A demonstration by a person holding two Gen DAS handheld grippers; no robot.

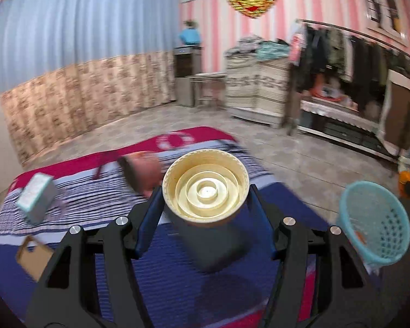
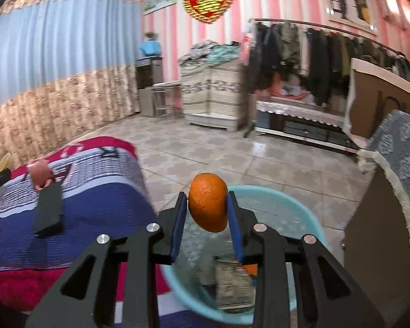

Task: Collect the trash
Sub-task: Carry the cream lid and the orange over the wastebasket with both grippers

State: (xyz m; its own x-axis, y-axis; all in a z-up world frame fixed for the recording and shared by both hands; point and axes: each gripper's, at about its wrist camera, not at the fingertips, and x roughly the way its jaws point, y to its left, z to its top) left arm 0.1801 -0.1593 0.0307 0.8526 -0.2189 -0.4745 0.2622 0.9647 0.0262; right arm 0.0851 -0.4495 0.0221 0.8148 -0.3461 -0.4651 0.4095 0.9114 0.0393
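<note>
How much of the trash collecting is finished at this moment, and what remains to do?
Done: the blue basket already holds some packaging. In hand: the right gripper holds an orange peel above the basket, and the left gripper holds a yellow cap. Left on the bed: a small box and a cardboard piece.

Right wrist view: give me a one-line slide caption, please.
Right tongs grip a piece of orange peel above the light-blue basket, beside the striped bed.

Even indoor light, glare on the floor tiles (image 2: 248, 147), motion blur, dark fisheye corners.
</note>
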